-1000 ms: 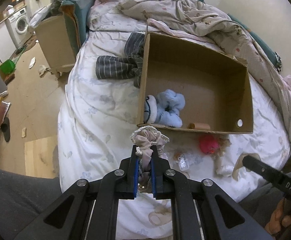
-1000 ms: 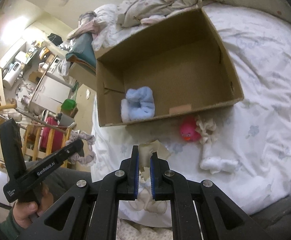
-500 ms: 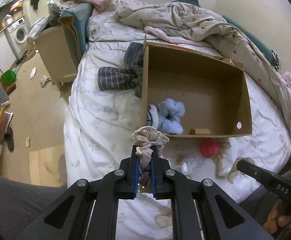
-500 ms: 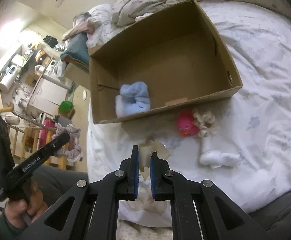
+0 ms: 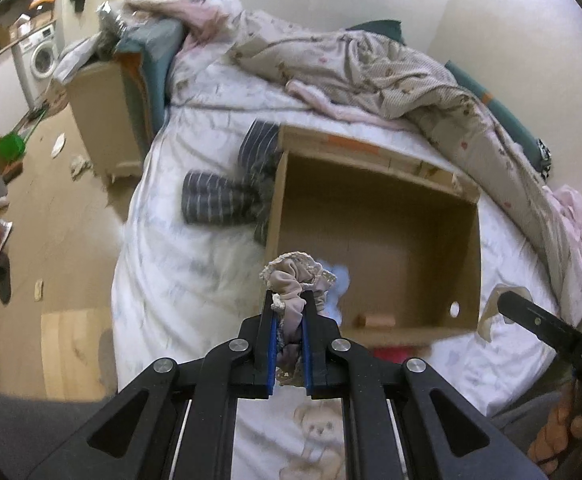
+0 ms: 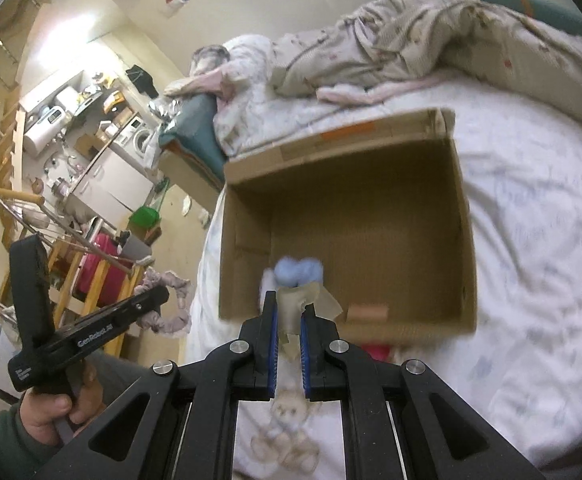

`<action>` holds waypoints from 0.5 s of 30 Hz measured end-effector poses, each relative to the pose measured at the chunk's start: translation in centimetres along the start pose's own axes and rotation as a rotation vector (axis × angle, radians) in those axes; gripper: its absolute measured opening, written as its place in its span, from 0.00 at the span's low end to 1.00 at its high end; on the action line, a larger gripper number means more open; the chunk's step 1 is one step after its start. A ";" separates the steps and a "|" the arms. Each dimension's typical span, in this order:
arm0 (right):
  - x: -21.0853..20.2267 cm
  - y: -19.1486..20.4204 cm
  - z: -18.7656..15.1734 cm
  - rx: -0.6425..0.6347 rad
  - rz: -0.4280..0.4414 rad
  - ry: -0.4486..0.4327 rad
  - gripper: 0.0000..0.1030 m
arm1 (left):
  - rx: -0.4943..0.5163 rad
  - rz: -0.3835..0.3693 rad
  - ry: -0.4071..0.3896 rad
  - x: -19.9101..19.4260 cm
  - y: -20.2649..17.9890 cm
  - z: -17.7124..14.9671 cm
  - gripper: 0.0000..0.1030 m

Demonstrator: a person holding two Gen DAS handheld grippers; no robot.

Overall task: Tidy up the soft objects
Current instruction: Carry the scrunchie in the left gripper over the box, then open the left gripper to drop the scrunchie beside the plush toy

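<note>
An open cardboard box (image 5: 375, 216) lies on the white bed, also in the right wrist view (image 6: 355, 232). A light blue plush (image 6: 298, 273) lies inside near its front wall. My left gripper (image 5: 288, 300) is shut on a mauve scrunchie (image 5: 295, 280), held above the box's front left corner. My right gripper (image 6: 289, 310) is shut on a beige soft piece (image 6: 299, 302), held over the box's front wall. The left gripper with the scrunchie (image 6: 167, 300) shows at the left of the right wrist view. A red toy (image 5: 391, 354) lies partly hidden in front of the box.
A striped grey garment (image 5: 227, 192) lies left of the box. A rumpled floral blanket (image 5: 371, 68) covers the far side of the bed. A small brown roll (image 5: 377, 320) lies in the box. A wooden nightstand (image 5: 107, 120) and the floor are at the left.
Both grippers have moved forward and up toward the box with their loads; the box now looms larger, and the toys in front of it have slipped mostly out of sight.
</note>
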State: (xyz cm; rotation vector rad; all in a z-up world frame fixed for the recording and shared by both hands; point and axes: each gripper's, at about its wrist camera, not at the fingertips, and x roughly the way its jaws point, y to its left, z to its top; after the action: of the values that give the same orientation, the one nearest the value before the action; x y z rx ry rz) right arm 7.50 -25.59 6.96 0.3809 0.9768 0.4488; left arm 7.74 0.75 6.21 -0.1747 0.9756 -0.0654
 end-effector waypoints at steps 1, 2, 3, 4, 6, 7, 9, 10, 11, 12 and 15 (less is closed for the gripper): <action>0.2 -0.3 0.6 0.003 0.004 -0.007 0.10 | 0.008 -0.002 -0.003 0.4 -0.3 0.7 0.09; 0.5 -0.6 1.2 0.011 0.007 -0.010 0.10 | 0.011 -0.004 -0.001 0.8 -0.4 1.1 0.09; 0.9 -1.1 1.8 0.024 0.011 -0.013 0.10 | 0.011 -0.004 0.002 1.2 -0.5 1.6 0.09; 1.2 -1.4 2.2 0.032 0.013 -0.019 0.10 | 0.011 -0.003 0.006 1.7 -0.6 2.0 0.09; 1.9 -2.1 2.9 0.042 0.010 -0.030 0.10 | 0.016 -0.003 0.013 2.5 -0.9 2.6 0.09; 2.3 -2.6 3.1 0.058 0.009 -0.029 0.10 | 0.026 0.000 0.016 3.1 -1.2 2.9 0.09; 3.2 -3.5 3.4 0.091 0.020 -0.029 0.10 | 0.041 -0.001 0.028 4.5 -1.6 3.2 0.09; 3.7 -4.0 3.4 0.104 0.021 -0.022 0.10 | 0.043 -0.002 0.036 5.1 -1.7 3.2 0.09; 4.4 -4.4 3.3 0.116 0.020 -0.011 0.10 | 0.043 -0.005 0.048 6.0 -1.9 3.2 0.09; 5.0 -4.9 3.0 0.134 0.027 0.001 0.10 | 0.043 -0.008 0.059 6.7 -2.0 3.2 0.09; 6.6 -5.7 2.4 0.149 0.009 0.038 0.10 | 0.048 -0.018 0.093 8.7 -2.4 2.8 0.09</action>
State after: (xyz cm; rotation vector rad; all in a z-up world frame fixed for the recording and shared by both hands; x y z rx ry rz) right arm 13.80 -27.21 0.73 0.5131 1.0489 0.3934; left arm 14.98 -2.45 1.01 -0.1375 1.0641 -0.1144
